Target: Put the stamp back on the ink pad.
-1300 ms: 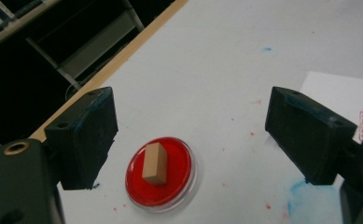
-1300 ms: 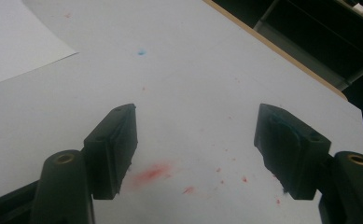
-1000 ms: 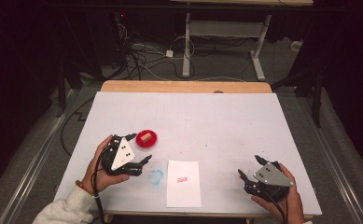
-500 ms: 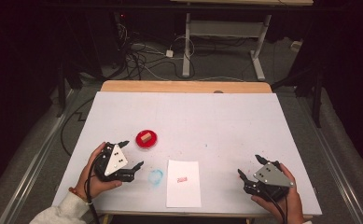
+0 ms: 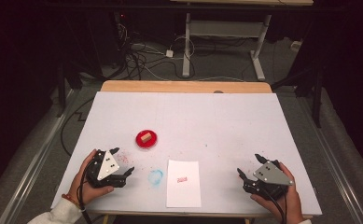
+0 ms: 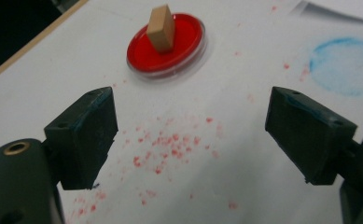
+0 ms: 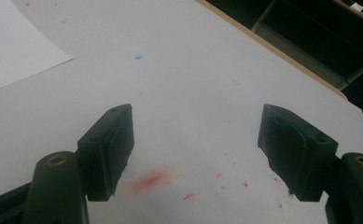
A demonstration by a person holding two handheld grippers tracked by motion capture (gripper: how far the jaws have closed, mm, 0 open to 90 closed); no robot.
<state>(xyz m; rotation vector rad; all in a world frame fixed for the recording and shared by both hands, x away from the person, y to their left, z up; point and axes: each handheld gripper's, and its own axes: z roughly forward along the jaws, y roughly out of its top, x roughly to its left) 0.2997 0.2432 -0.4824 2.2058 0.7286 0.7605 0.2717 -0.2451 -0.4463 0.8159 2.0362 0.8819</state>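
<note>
A red round dish (image 5: 147, 139) (image 6: 166, 43) sits on the white table left of centre, and a small tan block (image 5: 145, 137) (image 6: 160, 33) stands in it. My left gripper (image 5: 122, 161) (image 6: 191, 135) rests open at the front left, below the dish, with nothing between its jaws. A white sheet of paper (image 5: 184, 183) with a small red stamp mark (image 5: 182, 179) lies at the front centre. My right gripper (image 5: 250, 166) (image 7: 195, 149) is open at the front right, empty, over bare table.
A blue smudged ring (image 5: 156, 177) (image 6: 347, 65) marks the table between the left gripper and the paper. Red ink specks (image 6: 170, 147) are scattered near the left jaws. A wooden strip (image 5: 184, 87) edges the far side; cables and desk legs lie beyond.
My left gripper has drawn back from the red dish toward the front left edge, leaving the tan block in the dish. The right gripper has stayed in place.
</note>
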